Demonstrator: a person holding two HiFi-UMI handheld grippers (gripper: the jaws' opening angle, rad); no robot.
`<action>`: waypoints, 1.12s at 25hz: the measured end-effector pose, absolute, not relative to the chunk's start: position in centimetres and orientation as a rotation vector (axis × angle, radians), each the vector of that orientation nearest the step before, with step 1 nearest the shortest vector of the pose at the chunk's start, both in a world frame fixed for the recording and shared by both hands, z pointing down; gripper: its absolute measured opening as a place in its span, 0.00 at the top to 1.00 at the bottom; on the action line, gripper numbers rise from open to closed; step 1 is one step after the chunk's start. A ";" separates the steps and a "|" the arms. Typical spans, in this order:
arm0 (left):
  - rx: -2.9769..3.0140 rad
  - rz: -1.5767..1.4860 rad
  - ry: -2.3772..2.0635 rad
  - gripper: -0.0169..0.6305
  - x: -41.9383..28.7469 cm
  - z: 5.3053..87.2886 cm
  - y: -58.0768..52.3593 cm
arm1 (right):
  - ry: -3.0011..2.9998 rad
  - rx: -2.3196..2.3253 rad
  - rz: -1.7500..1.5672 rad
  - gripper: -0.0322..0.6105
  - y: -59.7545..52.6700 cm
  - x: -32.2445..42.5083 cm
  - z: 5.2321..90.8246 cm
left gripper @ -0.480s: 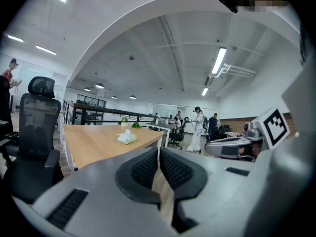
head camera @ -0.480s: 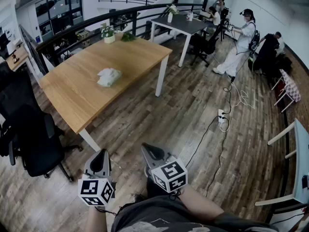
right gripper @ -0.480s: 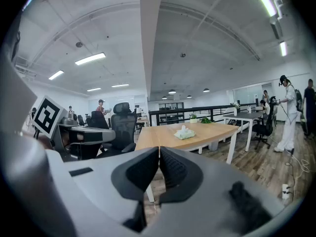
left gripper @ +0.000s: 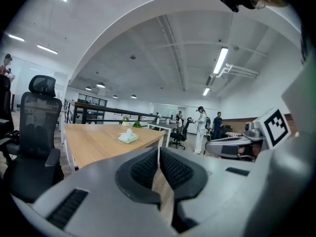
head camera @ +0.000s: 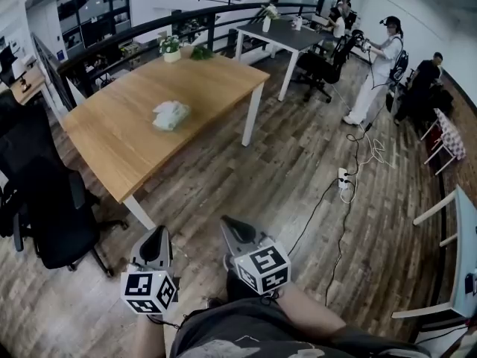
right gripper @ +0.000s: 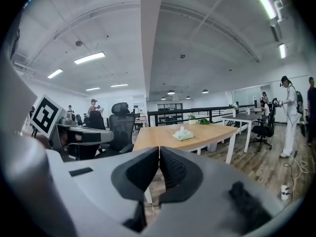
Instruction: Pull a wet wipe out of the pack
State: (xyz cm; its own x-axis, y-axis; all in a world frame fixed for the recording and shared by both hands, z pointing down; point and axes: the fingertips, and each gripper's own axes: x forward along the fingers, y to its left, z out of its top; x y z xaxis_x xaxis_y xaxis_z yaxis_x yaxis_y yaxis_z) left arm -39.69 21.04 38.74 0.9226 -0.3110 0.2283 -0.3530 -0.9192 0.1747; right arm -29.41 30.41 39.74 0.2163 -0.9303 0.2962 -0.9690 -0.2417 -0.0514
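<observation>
Wet wipe pack (head camera: 171, 115) lies flat on the wooden worktop (head camera: 123, 144), roughly mid-top. In the head view it sits at about 11 o'clock from both claws and well apart from them, with bare plank floor (head camera: 283, 177) between. Nothing else is near the pack. A black office chair (head camera: 45, 215) stands at the worktop's 8 o'clock side.

Left claw (head camera: 156, 236): its own view shows the jaws fully together with nothing between the pads, empty. Right claw (head camera: 226, 223): same, jaws closed pad to pad and empty. Both are held low in front of the person, pointing towards the worktop. Task not started and no contact yet.

Handling, judged from looks:
- The pack is pale, soft-sided and a bit crumpled, so likely light film wrap. It will probably slide or lift off the worktop if the wipe is pulled one-handed.
- A white wipe tuft (head camera: 168, 108) seems to stand up from the pack's top, at 12 o'clock on the pack in both claw views. Too small to confirm a lid or slot.
- The wipe should be limp, damp and easy to tear.

Where to grip: one claw pinches the tuft low, near its root, and pulls straight up. The other presses or clamps a pack end away from the opening, to hold it down.
</observation>
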 end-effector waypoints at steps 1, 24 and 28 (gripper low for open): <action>2.867 0.291 -0.502 0.94 -39.7 38.8 20.9 | -1.851 2.326 0.404 0.91 30.2 -29.6 39.8; 2.772 0.334 -0.675 0.94 -34.5 41.5 11.2 | -1.901 2.377 0.374 0.90 20.4 -20.0 41.0; 2.752 0.351 -0.716 0.94 -31.5 41.6 8.8 | -1.929 2.349 0.371 0.90 17.7 -16.5 40.9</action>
State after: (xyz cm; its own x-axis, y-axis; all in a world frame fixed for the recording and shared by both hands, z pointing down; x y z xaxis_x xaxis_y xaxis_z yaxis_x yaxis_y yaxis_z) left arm -31.48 8.76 41.63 0.8479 -0.4377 0.2992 -0.5046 -0.8393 0.2022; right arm -16.48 17.68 40.92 0.1784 -0.9553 0.2357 -0.9746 -0.2045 -0.0910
